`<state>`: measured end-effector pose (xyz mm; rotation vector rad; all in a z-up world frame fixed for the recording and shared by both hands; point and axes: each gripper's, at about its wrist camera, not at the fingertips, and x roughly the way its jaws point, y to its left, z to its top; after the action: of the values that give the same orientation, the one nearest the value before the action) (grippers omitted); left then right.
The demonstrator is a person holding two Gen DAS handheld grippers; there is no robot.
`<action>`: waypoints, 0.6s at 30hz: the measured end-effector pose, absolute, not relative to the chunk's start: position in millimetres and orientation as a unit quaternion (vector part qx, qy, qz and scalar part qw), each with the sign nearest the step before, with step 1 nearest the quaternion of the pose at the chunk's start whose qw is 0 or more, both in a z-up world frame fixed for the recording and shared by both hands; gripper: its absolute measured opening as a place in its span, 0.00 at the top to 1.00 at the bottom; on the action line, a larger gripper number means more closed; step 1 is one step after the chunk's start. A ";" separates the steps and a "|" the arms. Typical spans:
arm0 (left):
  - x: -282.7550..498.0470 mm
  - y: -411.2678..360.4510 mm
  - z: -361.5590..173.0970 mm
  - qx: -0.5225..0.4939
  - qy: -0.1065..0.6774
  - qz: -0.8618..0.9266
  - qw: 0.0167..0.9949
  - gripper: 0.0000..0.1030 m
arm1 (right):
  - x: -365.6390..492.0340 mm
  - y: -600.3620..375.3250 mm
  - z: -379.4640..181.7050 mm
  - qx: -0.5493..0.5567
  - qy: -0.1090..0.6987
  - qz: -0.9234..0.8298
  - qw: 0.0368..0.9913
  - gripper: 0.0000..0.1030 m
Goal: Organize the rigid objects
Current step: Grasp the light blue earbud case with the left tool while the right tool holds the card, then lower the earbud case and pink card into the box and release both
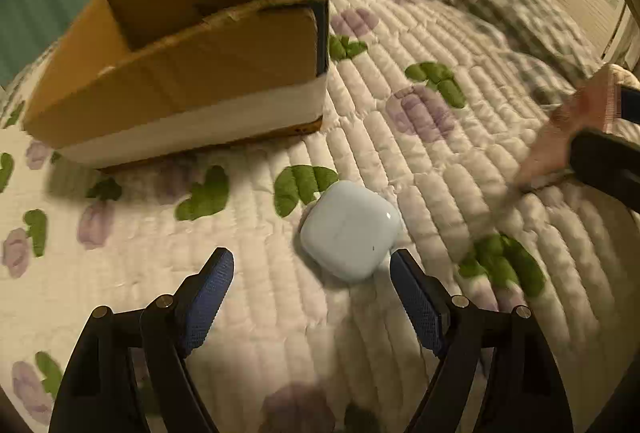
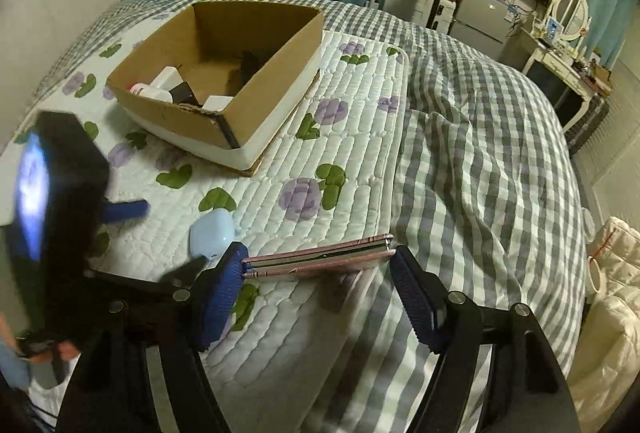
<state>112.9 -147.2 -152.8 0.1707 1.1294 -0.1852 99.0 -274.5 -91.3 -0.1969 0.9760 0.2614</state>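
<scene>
A pale blue rounded earbud case (image 1: 351,229) lies on the flowered quilt, just ahead of my left gripper (image 1: 312,267), which is open and empty, its right fingertip close beside the case. The case also shows in the right wrist view (image 2: 212,233). My right gripper (image 2: 318,260) is shut on a flat pink folded compact (image 2: 316,260), held edge-on between the blue pads above the bed. It appears blurred at the right edge of the left wrist view (image 1: 576,125). An open cardboard box (image 2: 276,93) stands on the quilt beyond; it also shows in the left wrist view (image 1: 224,73).
The box holds several items, among them white containers (image 2: 166,83) and a dark object (image 2: 250,63). A grey checked duvet (image 2: 480,153) covers the bed's right side. Teal curtains, a TV, a small fridge and a dressing table stand beyond the bed.
</scene>
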 end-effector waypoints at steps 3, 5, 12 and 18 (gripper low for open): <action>123.2 -150.0 -161.5 0.064 0.539 -0.099 0.834 0.19 | 102.8 -277.6 -96.2 -0.090 0.470 0.134 0.868 0.29; 128.4 -150.1 -165.7 0.055 0.542 -0.102 0.832 0.19 | 104.7 -278.5 -100.3 -0.085 0.471 0.134 0.868 0.29; 125.8 -147.4 -165.6 0.037 0.533 -0.143 0.833 0.44 | 99.0 -275.0 -95.0 -0.089 0.455 0.132 0.876 0.30; 112.1 -136.7 -141.6 0.029 0.504 -0.143 0.851 0.44 | 88.3 -269.8 -79.0 -0.098 0.442 0.118 0.884 0.30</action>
<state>112.1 -136.7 -141.6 0.0617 1.0620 -0.3003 88.3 -269.8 -79.0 -0.2041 0.9192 0.2449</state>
